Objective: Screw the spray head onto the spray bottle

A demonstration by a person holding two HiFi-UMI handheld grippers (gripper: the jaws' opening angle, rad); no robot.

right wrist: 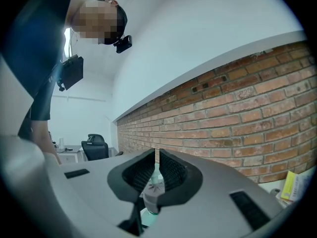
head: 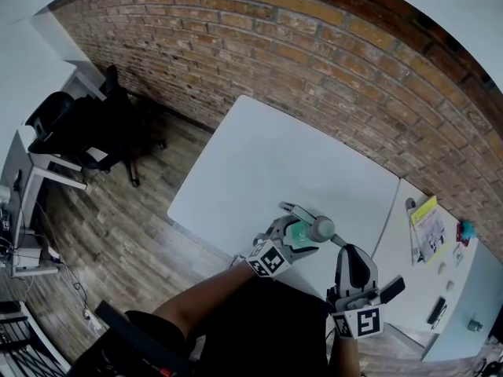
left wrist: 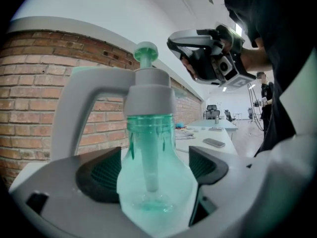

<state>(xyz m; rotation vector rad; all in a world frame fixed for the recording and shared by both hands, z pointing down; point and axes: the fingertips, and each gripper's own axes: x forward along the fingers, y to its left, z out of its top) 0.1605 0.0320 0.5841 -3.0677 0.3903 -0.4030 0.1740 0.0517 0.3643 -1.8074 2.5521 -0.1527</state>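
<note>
Held in the air just over the near edge of the white table: a clear green spray bottle, upright, pinched at its round belly between the wide-set pads of the left gripper. Inside the bottle, a pale tube hanging from the neck toward the bottom; liquid or not, impossible to tell. Seated on the neck, a pale grey spray head with a green tip on top; how far screwed down, not to be told. Over the same table edge, just beside the spray head, the right gripper, pads pressed together with nothing pinched. Only in the head view: both grippers side by side, the whole table top, a second table at its right end bearing a yellow booklet and small items too small to name, and a black chair well to the table's left on the wood floor. Only in the left gripper view: the tube, and the right gripper from the side, above and to the right of the spray head, apart from it. Only in the right gripper view: the closed pads seen head-on, the green tip peeping just below them, and the brick wall beyond the table.
</note>
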